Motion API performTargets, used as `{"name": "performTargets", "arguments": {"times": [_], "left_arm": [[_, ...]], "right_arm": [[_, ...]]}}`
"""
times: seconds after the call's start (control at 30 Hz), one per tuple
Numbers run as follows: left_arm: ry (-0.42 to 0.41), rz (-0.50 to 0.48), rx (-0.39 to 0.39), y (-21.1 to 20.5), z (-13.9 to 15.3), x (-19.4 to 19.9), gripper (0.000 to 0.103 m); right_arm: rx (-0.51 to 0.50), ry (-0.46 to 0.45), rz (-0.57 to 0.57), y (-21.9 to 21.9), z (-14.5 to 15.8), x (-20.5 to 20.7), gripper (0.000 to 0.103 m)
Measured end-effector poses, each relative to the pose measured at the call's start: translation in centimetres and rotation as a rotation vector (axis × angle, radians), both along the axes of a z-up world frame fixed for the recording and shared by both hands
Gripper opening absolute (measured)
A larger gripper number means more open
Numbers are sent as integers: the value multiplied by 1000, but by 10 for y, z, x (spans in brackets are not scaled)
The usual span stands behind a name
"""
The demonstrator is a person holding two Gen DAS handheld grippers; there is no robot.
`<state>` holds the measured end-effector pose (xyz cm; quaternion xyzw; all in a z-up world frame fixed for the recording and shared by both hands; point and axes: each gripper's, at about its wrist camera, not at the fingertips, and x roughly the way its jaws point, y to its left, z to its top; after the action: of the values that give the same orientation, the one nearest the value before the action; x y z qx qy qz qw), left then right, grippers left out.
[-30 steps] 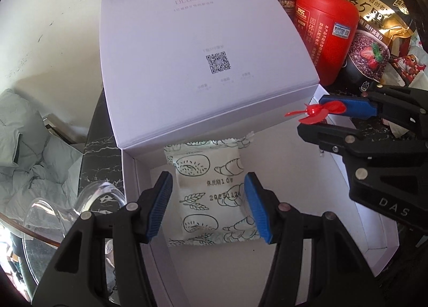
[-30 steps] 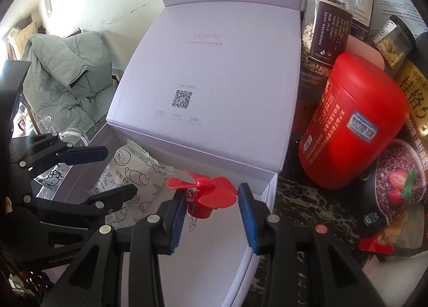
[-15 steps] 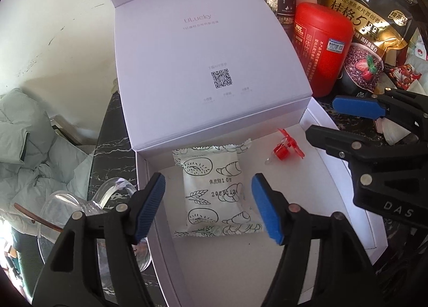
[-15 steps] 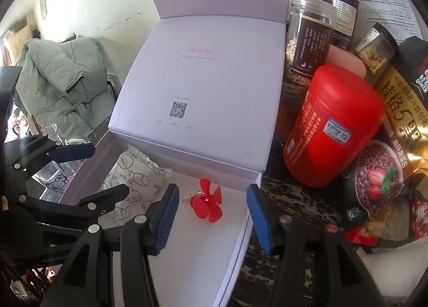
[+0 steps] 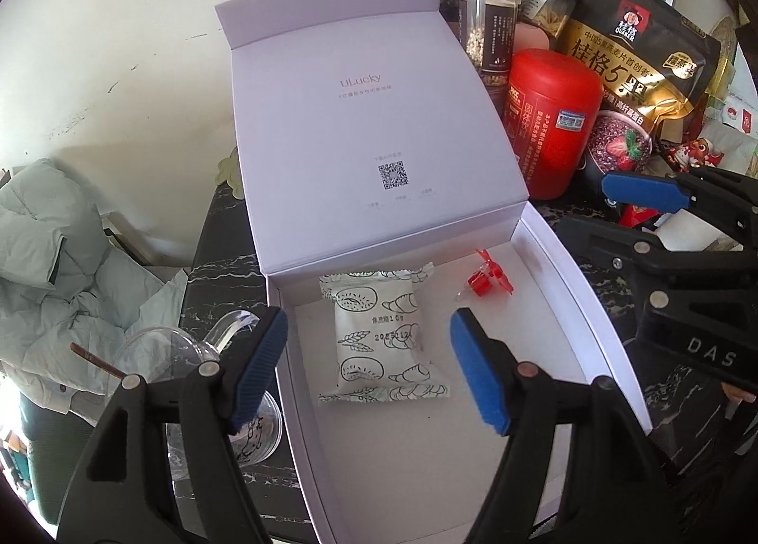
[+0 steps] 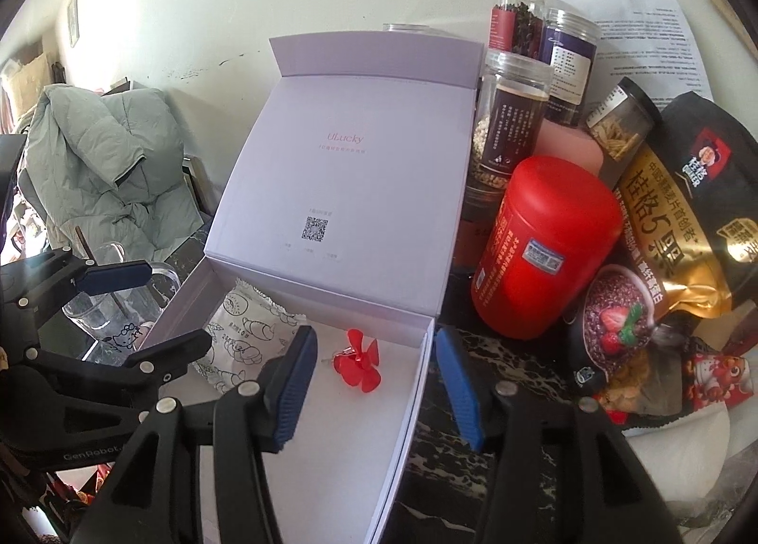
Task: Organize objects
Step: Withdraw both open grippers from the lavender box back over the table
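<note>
The left gripper (image 5: 367, 369) hangs above the white box (image 5: 587, 307). Its jaws have just been opening and now stand apart, with nothing pinched; the snack packet (image 5: 379, 335) lies flat on the box floor below them, near the left wall. The right gripper (image 6: 374, 385) also has its jaws spread, after a recent opening, and holds nothing. The red propeller (image 6: 357, 364) lies on the box floor near the back right corner, apart from the packet. The box lid stands open. A red can (image 6: 545, 250) stands just beside the box.
</note>
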<state>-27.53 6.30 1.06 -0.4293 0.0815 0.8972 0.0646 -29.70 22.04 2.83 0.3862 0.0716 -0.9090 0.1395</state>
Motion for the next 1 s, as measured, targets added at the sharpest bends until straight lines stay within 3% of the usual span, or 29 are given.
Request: {"name": "performTargets", "arguments": {"times": [0.37,0.73,1.0], "left_arm": [[75,9,18,-8,34,23,71],[166,18,14,-17,63,58,86],[181,18,19,-21,68,85,89]], "right_arm": [[0,61,-19,1,31,29,57],[3,124,-18,-5,57,66,65],[6,138,-18,-7,62,92,66]]}}
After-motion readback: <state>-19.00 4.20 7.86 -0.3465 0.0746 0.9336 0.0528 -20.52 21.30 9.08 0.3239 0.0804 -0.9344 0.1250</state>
